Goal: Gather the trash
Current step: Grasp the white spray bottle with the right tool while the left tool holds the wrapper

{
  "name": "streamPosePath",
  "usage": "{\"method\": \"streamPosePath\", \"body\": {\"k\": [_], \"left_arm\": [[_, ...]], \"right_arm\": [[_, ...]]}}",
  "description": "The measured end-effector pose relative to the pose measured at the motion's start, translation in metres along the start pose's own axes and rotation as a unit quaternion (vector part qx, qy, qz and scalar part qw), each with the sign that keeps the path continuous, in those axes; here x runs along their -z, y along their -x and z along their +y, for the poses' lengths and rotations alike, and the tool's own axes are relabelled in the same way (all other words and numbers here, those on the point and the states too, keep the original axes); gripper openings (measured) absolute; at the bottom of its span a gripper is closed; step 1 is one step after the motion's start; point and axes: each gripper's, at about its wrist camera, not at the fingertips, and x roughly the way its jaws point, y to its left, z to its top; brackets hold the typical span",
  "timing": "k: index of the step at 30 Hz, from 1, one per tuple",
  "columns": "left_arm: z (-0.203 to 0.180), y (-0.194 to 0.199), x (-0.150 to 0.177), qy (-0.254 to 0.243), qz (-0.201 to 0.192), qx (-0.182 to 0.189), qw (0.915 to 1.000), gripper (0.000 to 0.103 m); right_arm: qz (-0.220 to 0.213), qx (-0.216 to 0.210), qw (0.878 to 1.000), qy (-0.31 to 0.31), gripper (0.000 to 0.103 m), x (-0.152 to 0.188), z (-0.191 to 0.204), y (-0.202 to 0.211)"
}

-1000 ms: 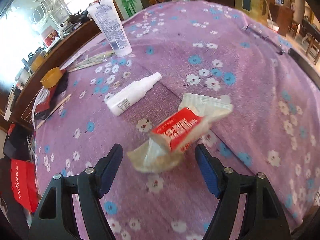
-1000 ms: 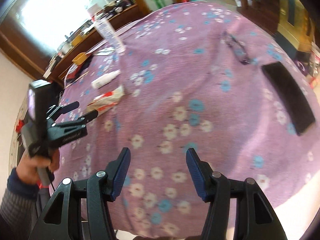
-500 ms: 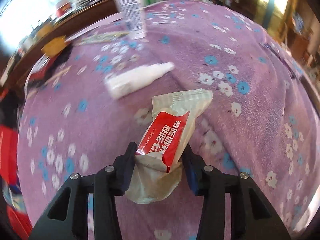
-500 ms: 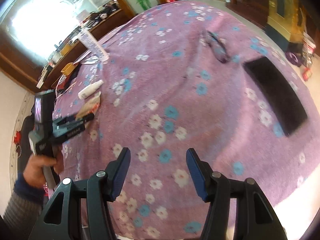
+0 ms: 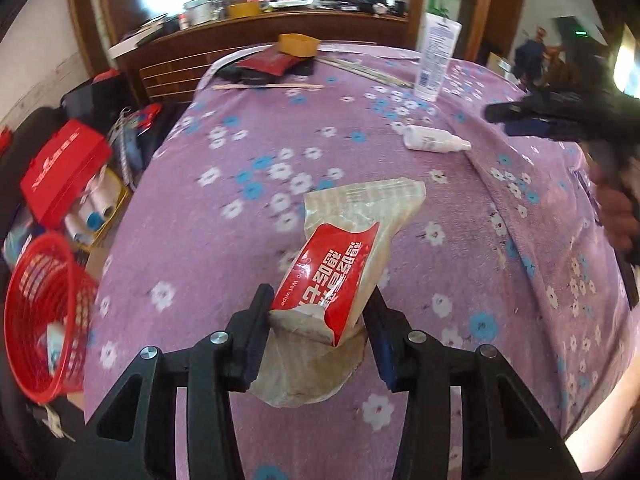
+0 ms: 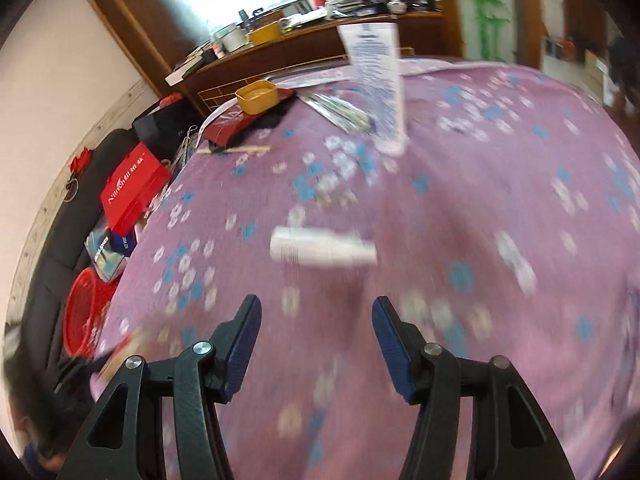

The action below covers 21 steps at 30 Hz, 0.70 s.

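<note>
My left gripper [image 5: 318, 312] is shut on a crumpled red and white wet-wipe wrapper [image 5: 340, 256] and holds it above the purple flowered tablecloth [image 5: 224, 248]. A red mesh trash basket [image 5: 40, 316] stands on the floor at the left, below the table edge; it also shows in the right wrist view [image 6: 86, 312]. My right gripper [image 6: 316, 320] is open and empty above the cloth, just short of a small white spray bottle [image 6: 320, 248] lying on its side. That bottle [image 5: 434, 142] and the right gripper [image 5: 548, 114] show at the right in the left wrist view.
A tall white tube [image 6: 380, 80] stands upright at the back of the table. A yellow tub [image 6: 258, 96], a red packet [image 5: 268, 62], chopsticks [image 5: 264, 86] and foil strips lie near the far edge. Red boxes [image 5: 60, 168] and bags crowd the floor at the left.
My left gripper closed on the wrapper, lifted it and swung left, bringing the red basket into view. My right gripper moved left across the table to the spray bottle, still open.
</note>
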Motion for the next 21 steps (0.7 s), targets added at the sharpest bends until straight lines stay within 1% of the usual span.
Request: {"method": "streamPosePath", "body": {"k": [2, 3, 6, 7, 8, 10, 12, 15, 16, 17, 19, 20, 21], "left_arm": [[0.005, 0.006, 0.006, 0.012, -0.001, -0.003, 0.9999, 0.044], [0.008, 0.009, 0.009, 0.016, -0.001, -0.004, 0.9999, 0.044], [0.017, 0.014, 0.015, 0.03, -0.002, -0.007, 0.9995, 0.044], [0.02, 0.014, 0.017, 0.036, -0.001, -0.008, 0.9993, 0.044], [0.023, 0.014, 0.018, 0.039, -0.002, -0.011, 0.9992, 0.044], [0.025, 0.012, 0.017, 0.045, -0.001, -0.01, 0.999, 0.044], [0.027, 0.01, 0.016, 0.049, 0.0, -0.009, 0.9988, 0.044], [0.027, 0.001, 0.012, 0.052, 0.006, -0.004, 0.9986, 0.044], [0.027, -0.003, 0.011, 0.052, 0.009, -0.002, 0.9986, 0.044], [0.027, -0.006, 0.01, 0.052, 0.012, -0.002, 0.9986, 0.044], [0.026, -0.011, 0.009, 0.05, 0.015, -0.004, 0.9986, 0.044], [0.025, -0.013, 0.008, 0.049, 0.015, -0.004, 0.9987, 0.044], [0.025, -0.015, 0.007, 0.049, 0.015, -0.005, 0.9987, 0.044]], "right_arm": [[0.012, -0.014, 1.0, -0.006, 0.062, -0.019, -0.006, -0.025], [0.017, -0.01, 1.0, -0.011, 0.062, -0.028, -0.01, -0.039], [0.039, -0.013, 0.999, -0.021, 0.062, -0.04, -0.02, -0.069], [0.045, -0.014, 0.999, -0.023, 0.062, -0.039, -0.022, -0.075], [0.059, -0.026, 0.997, -0.034, 0.062, -0.036, -0.024, -0.081], [0.07, -0.05, 0.995, -0.048, 0.063, -0.029, -0.024, -0.084], [0.074, -0.072, 0.994, -0.038, 0.063, -0.02, -0.014, -0.078], [0.083, -0.084, 0.993, -0.006, 0.063, -0.008, 0.007, -0.073], [0.085, -0.079, 0.993, 0.003, 0.063, -0.006, 0.011, -0.074], [0.085, -0.064, 0.994, 0.015, 0.062, -0.005, 0.017, -0.075], [0.078, -0.031, 0.996, 0.033, 0.061, -0.005, 0.028, -0.079], [0.074, -0.007, 0.997, 0.036, 0.059, -0.007, 0.031, -0.084], [0.073, 0.004, 0.997, 0.034, 0.059, -0.008, 0.033, -0.086]]}}
